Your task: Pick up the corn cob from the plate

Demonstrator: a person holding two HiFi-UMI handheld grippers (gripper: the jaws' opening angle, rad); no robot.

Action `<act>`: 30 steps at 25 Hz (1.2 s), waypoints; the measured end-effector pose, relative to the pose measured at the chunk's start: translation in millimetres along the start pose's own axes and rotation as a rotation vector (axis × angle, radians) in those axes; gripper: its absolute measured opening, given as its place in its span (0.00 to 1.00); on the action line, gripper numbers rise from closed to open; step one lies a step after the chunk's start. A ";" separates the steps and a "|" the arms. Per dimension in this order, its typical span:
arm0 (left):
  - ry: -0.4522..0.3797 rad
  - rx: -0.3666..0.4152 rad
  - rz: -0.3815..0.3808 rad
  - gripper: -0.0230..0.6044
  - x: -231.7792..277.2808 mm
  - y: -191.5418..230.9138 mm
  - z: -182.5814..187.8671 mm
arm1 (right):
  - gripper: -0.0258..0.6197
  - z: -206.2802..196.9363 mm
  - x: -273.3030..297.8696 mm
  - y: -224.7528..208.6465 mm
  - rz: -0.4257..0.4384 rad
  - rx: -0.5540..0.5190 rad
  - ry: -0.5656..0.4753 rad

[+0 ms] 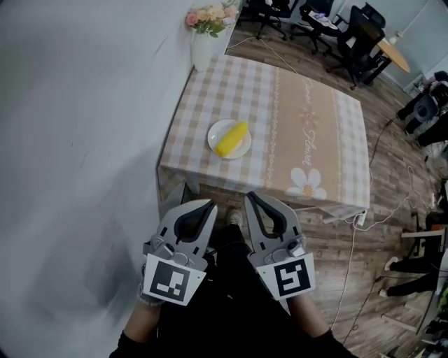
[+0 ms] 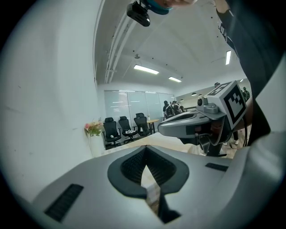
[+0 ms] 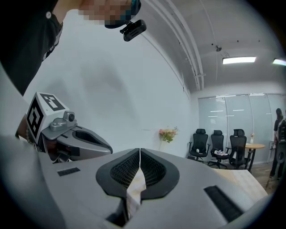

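Wall (image 1: 77,140), pale grey, fills the left side of the head view. Wood-plank floor (image 1: 392,175) runs to the right.

Table (image 1: 329,126) stands against the wall under a cloth that is checked on the left part, plain beige with a white flower print on the right. Black office chairs (image 1: 357,35) grouped well beyond its far end.

Left gripper (image 1: 210,204) and right gripper (image 1: 250,196) held side by side low in the head view, short of the table's near edge, tips aimed toward it. Marker cubes face the camera.
- Left gripper view: jaws pressed together at the tip, nothing between the pads (image 2: 134,167). The right gripper (image 2: 163,128) shows alongside, just beside it.
- Right gripper view: jaws likewise meet at the tip, nothing held between the pads (image 3: 154,169). The left gripper (image 3: 108,148) shows at its left.

White vase (image 1: 201,49) with pink and cream flowers (image 1: 210,17) at the table's far corner by the wall.

White plate (image 1: 212,137) on the checked part of the cloth, nearer the wall side.

Corn cob (image 1: 231,139), yellow, lies slantwise on the plate. It sits ahead of both grippers, well apart from them, roughly in line with the gap between the two; neither touches it.
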State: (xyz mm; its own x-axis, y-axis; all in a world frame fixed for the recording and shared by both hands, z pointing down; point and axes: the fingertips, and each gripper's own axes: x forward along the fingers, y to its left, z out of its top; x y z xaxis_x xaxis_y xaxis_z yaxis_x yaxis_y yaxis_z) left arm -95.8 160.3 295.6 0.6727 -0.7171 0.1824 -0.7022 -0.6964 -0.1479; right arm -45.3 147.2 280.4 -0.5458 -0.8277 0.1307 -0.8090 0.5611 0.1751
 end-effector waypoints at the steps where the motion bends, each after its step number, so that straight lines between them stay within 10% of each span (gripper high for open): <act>1: 0.005 -0.001 0.005 0.06 6.8 2.2 0.1 | 0.11 -0.7 3.9 -6.7 0.004 0.002 -0.001; 30: 0.229 -0.088 0.198 0.06 176.2 59.0 -18.4 | 0.11 -57.9 104.4 -173.9 0.211 0.037 0.072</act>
State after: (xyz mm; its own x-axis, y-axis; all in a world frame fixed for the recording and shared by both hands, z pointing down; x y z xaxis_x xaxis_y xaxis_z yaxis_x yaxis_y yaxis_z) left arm -23.0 -6.7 337.0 0.4578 -0.8065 0.3742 -0.8387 -0.5314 -0.1193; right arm 51.0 -36.2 320.1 -0.6879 -0.6885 0.2297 -0.6867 0.7199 0.1011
